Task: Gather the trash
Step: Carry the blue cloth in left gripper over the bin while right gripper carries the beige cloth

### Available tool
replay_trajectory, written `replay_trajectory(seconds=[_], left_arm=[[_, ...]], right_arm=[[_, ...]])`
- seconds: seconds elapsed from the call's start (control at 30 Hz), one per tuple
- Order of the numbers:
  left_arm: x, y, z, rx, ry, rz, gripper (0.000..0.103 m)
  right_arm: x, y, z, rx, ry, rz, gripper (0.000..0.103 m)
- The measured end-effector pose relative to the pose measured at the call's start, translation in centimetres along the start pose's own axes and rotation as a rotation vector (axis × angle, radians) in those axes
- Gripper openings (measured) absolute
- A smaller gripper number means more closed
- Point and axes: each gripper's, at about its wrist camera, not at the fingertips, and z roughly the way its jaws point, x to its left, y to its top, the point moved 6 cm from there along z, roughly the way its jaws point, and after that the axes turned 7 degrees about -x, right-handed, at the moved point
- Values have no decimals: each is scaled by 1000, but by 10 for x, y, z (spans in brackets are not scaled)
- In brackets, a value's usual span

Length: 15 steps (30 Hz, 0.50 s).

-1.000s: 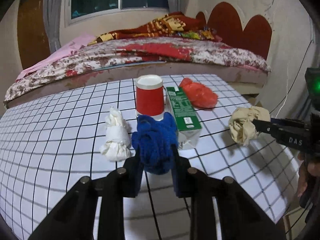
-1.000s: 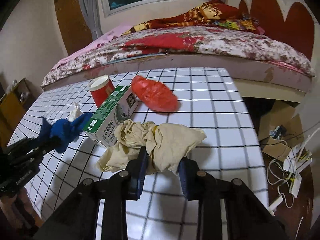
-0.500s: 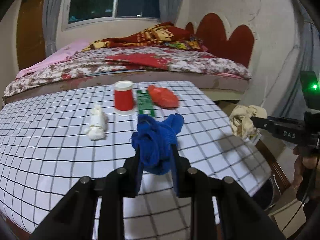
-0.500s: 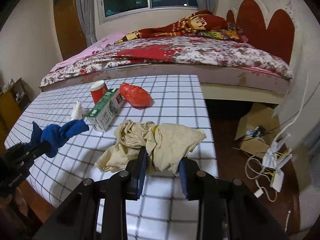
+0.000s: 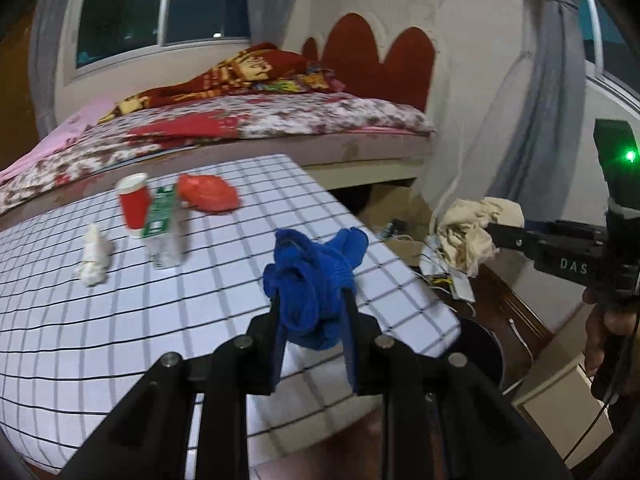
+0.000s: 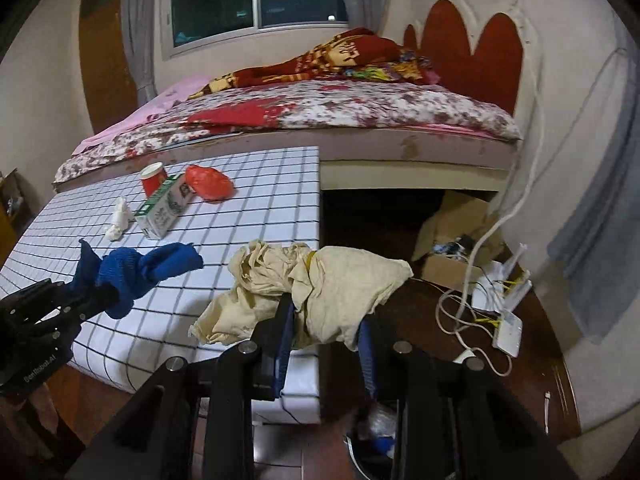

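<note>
My left gripper (image 5: 313,312) is shut on a blue cloth (image 5: 316,276) and holds it above the near right corner of the grid table (image 5: 120,320). My right gripper (image 6: 325,320) is shut on a beige cloth (image 6: 320,288), held off the table's right edge above a dark bin (image 6: 372,440). Both also show in the other view: the beige cloth (image 5: 468,232) and the blue cloth (image 6: 132,272). On the table lie a white tissue wad (image 5: 93,258), a red cup (image 5: 134,204), a green carton (image 5: 162,224) and a red bag (image 5: 208,192).
A bed (image 6: 320,116) runs along the far side of the table. On the floor to the right lie a cardboard box (image 6: 452,236), cables and a white power strip (image 6: 508,328). The bin's rim shows in the left wrist view (image 5: 480,344).
Both grippers lifted their cloths off the table and moved back and to the right. The beige cloth now hangs past the table's edge over the bin.
</note>
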Motion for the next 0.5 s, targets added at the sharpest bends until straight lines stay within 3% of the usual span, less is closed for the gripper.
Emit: replay_trajectory(seconds=[0.5], left_arm=[[-106, -16, 17, 48, -143, 91, 26]], right_arm=[[-84, -52, -40, 28, -105, 67, 32]])
